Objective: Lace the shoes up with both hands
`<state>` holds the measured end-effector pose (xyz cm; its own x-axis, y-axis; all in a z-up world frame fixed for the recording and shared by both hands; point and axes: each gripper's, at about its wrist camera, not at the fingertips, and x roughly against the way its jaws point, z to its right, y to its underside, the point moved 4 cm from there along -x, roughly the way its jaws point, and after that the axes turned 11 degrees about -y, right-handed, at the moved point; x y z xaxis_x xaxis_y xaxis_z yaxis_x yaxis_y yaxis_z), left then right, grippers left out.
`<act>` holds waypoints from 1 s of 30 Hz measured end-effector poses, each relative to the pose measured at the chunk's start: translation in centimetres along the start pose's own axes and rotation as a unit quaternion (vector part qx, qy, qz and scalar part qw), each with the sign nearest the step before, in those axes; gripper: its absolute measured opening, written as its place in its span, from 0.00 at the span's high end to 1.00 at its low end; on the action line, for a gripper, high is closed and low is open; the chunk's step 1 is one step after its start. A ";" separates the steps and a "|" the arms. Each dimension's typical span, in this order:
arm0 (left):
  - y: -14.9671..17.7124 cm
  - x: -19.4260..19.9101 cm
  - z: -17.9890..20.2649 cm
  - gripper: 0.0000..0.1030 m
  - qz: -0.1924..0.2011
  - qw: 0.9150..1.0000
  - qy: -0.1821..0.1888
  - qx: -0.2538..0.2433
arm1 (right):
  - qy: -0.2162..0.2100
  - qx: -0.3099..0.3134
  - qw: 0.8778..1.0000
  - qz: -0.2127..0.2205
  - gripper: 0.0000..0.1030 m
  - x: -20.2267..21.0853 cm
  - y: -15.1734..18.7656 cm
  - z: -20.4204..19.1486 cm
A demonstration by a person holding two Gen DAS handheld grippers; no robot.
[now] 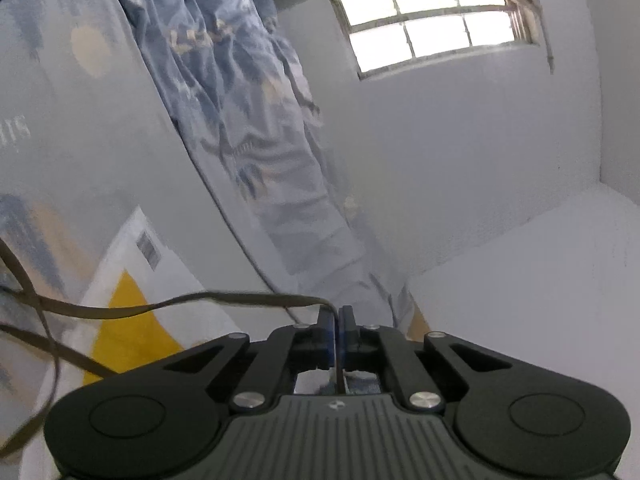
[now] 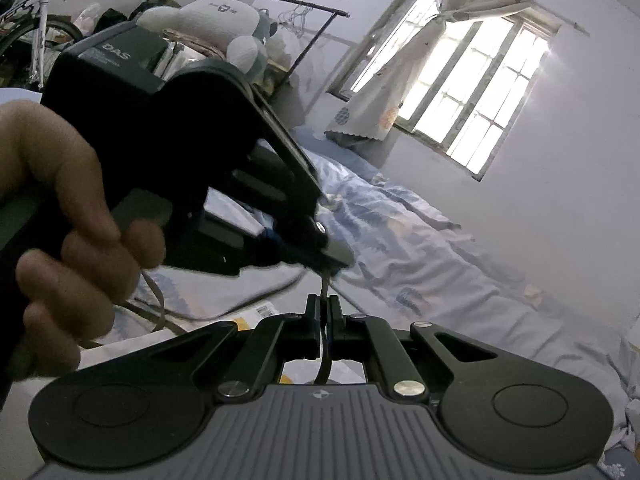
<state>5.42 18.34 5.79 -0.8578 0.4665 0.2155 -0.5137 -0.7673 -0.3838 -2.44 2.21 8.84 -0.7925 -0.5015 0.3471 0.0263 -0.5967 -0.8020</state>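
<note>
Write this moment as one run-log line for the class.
left gripper: shut on shoelace | right gripper: shut on shoelace | shoe: not in view

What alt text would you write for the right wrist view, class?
The right gripper is shut on a lace running up to the left gripper, held by a hand. Behind lie a bed and a bright window.

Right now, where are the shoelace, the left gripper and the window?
shoelace (image 1: pixel 224 298): left wrist view, taut mid-span.
left gripper (image 2: pixel 334 262): right wrist view, between its fingertips.
window (image 1: pixel 430 16): left wrist view, centre panes.
</note>
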 end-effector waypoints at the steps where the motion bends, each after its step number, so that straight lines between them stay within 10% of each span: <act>1: -0.3 0.2 -0.1 1.00 0.006 1.000 -0.001 0.002 | -0.002 0.000 1.000 -0.002 0.98 0.0 0.1 0.0; 9: -2.6 1.8 -0.8 1.00 0.060 0.998 -0.005 0.016 | -0.012 0.002 0.999 -0.032 0.99 -0.7 1.0 0.3; 16: -2.3 2.0 1.4 1.00 0.082 0.993 -0.045 -0.070 | -0.013 -0.013 0.998 -0.052 0.96 -1.4 1.5 0.2; 20: -1.5 1.5 2.9 1.00 0.074 0.986 -0.070 -0.134 | -0.019 -0.023 0.998 -0.049 0.63 -1.1 1.5 0.1; 30: 2.2 -0.3 5.3 1.00 0.000 0.974 -0.042 -0.223 | -0.007 -0.058 0.998 -0.004 0.63 0.4 0.6 1.0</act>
<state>4.49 14.18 9.67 -0.8656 0.4150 0.2802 -0.4723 -0.4907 -0.7322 -2.12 1.03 9.03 -0.7843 -0.5053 0.3599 -0.0517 -0.5249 -0.8496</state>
